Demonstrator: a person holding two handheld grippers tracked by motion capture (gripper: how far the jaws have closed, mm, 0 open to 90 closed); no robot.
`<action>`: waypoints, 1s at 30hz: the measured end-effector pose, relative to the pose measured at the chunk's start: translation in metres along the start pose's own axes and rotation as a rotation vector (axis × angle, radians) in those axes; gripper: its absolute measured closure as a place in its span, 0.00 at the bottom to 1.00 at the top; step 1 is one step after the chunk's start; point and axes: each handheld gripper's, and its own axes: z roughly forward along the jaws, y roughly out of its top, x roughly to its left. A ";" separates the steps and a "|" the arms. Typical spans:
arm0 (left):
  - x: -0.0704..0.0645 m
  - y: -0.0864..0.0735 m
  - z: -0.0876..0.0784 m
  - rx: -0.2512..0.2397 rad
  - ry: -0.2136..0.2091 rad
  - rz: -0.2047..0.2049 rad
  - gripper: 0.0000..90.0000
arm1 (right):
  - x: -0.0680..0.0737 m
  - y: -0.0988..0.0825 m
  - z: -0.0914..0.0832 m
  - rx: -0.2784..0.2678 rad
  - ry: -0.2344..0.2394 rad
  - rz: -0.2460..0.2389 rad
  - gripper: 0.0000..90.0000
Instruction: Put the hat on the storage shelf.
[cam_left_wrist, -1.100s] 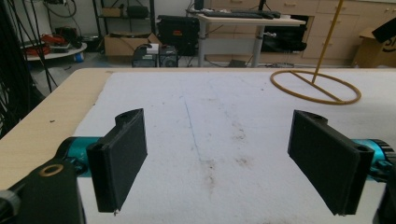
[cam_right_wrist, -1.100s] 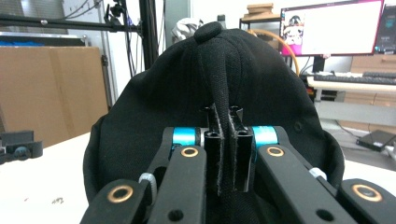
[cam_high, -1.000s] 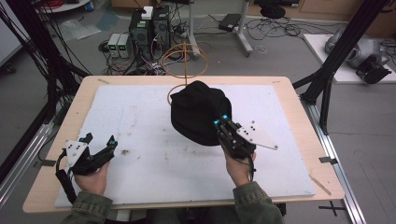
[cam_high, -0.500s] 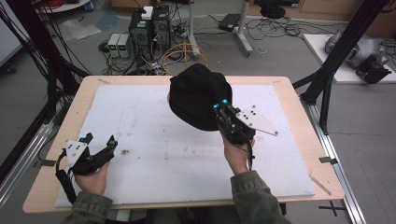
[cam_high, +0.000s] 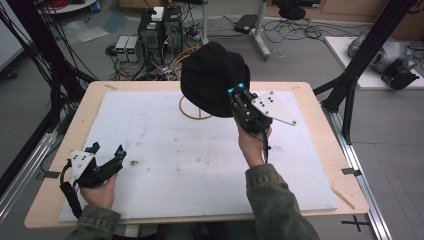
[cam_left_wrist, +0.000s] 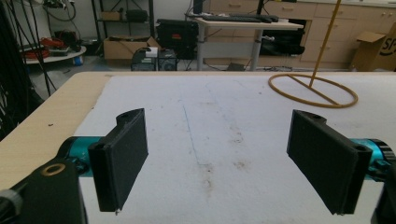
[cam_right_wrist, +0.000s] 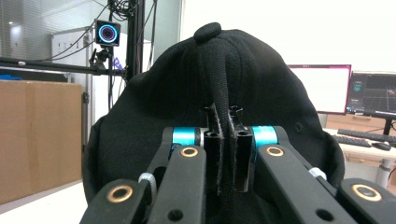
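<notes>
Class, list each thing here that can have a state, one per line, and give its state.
black cap: lifted clear of the table, a fold of its fabric pinched
right hand-held gripper: shut on the black cap
left hand-held gripper: open, nothing between its jaws, low over the table
wire stand: upright on the white mat, bare

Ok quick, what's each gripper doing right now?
Left gripper: open, holding nothing.
Right gripper: shut on a fold of the black cap, lifted off the table.
</notes>
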 end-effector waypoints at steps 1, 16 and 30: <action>0.000 0.000 0.000 0.000 0.000 0.000 0.23 | 0.000 0.000 0.000 0.000 0.000 0.000 0.97; 0.000 0.000 0.001 0.001 0.001 0.009 0.23 | -0.019 0.014 0.071 0.017 -0.008 0.006 0.97; 0.001 -0.001 0.002 -0.002 -0.003 0.009 0.23 | -0.028 0.023 0.131 0.024 -0.029 0.011 0.97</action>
